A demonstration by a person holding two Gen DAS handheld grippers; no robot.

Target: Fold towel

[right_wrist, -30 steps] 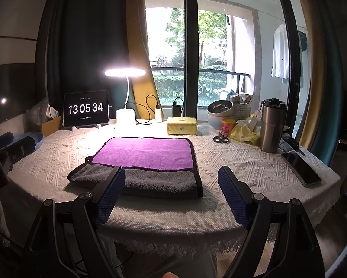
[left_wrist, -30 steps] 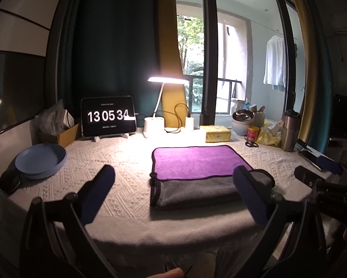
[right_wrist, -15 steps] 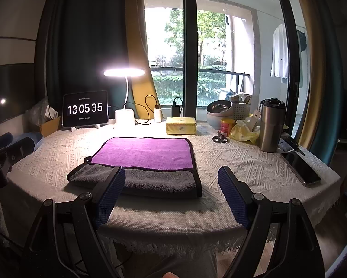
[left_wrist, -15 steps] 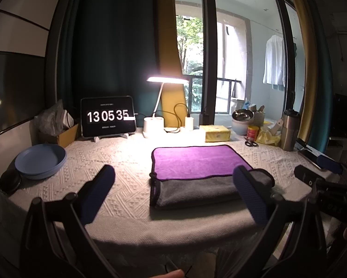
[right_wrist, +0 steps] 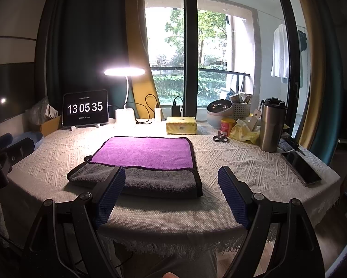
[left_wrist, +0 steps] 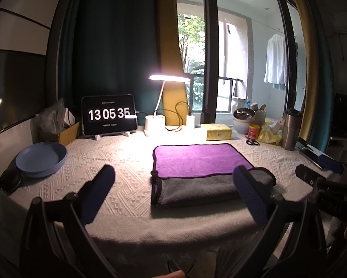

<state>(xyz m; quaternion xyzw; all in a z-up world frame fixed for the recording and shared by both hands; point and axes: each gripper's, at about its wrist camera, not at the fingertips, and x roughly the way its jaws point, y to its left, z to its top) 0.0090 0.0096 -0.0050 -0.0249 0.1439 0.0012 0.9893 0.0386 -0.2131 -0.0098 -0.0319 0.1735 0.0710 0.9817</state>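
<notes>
A towel (left_wrist: 196,162) lies folded on the white tablecloth, purple face on top and a grey band along its near edge; it also shows in the right wrist view (right_wrist: 145,157). My left gripper (left_wrist: 173,190) is open and empty, held back near the table's front edge, left of and in front of the towel. My right gripper (right_wrist: 171,192) is open and empty, in front of the towel's near right corner. Neither gripper touches the towel. The right gripper shows at the right edge of the left wrist view (left_wrist: 322,176).
A blue plate (left_wrist: 40,159) sits at the left. A clock tablet (left_wrist: 109,114), a lit desk lamp (left_wrist: 155,122) and a yellow tissue box (left_wrist: 217,131) stand at the back. Scissors (right_wrist: 220,138), a red can (right_wrist: 226,126), a steel tumbler (right_wrist: 272,125) and a phone (right_wrist: 300,168) are at the right.
The clock went from 13:05:34 to 13:05:35. Both grippers and the towel have barely moved.
</notes>
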